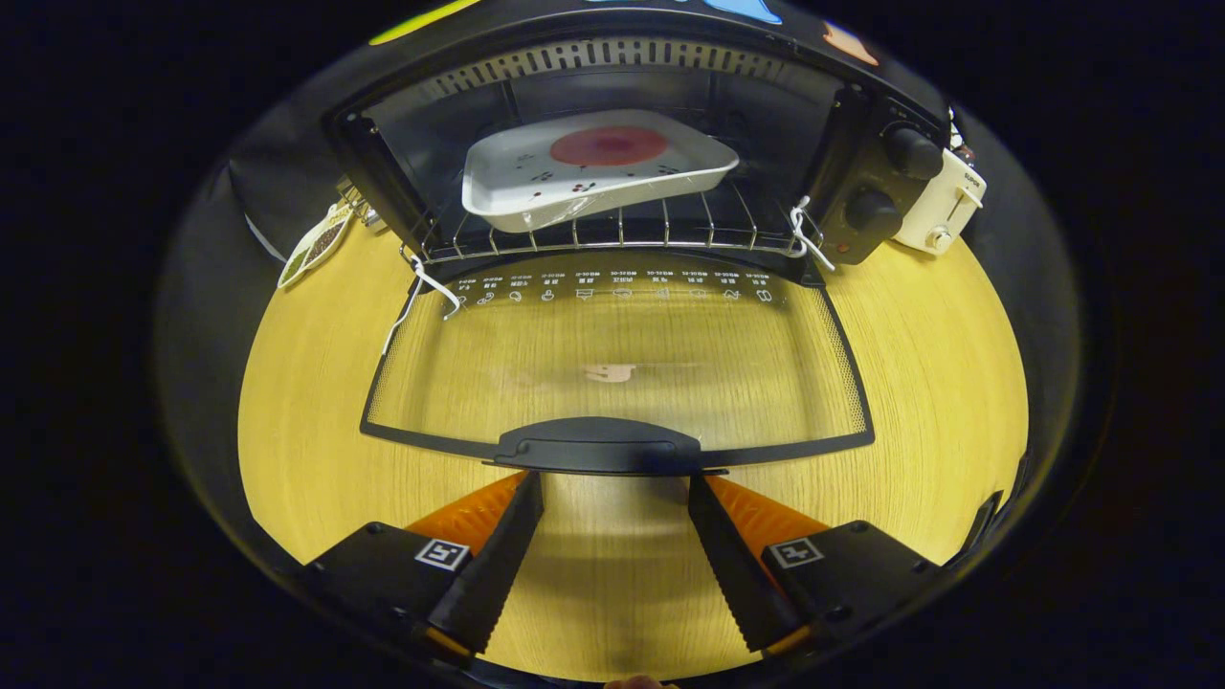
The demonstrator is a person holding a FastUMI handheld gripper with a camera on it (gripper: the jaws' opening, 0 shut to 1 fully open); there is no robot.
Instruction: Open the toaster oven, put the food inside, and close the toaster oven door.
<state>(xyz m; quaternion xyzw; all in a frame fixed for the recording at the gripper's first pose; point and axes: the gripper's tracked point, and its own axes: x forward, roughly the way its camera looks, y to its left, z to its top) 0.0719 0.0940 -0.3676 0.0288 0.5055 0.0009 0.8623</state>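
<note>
The black toaster oven (861, 124) stands open ahead of me on a wooden table. Its glass door (612, 354) lies folded down flat toward me, with the dark handle (598, 445) at its near edge. Inside, on the wire rack (670, 230), rests a white dish (593, 177) holding a round red piece of food (609, 145); the dish sits slightly tilted. My gripper (615, 483) is open. Its fingertips (524, 498) sit just under the door handle, one on either side of its middle, with nothing pressed between them.
Two control knobs (890, 182) sit on the oven's right panel. A small white toaster (943, 206) stands to the right of the oven. A packet (314, 244) lies at the oven's left. White strings hang from the rack corners. The wooden table (938, 383) spreads around the door.
</note>
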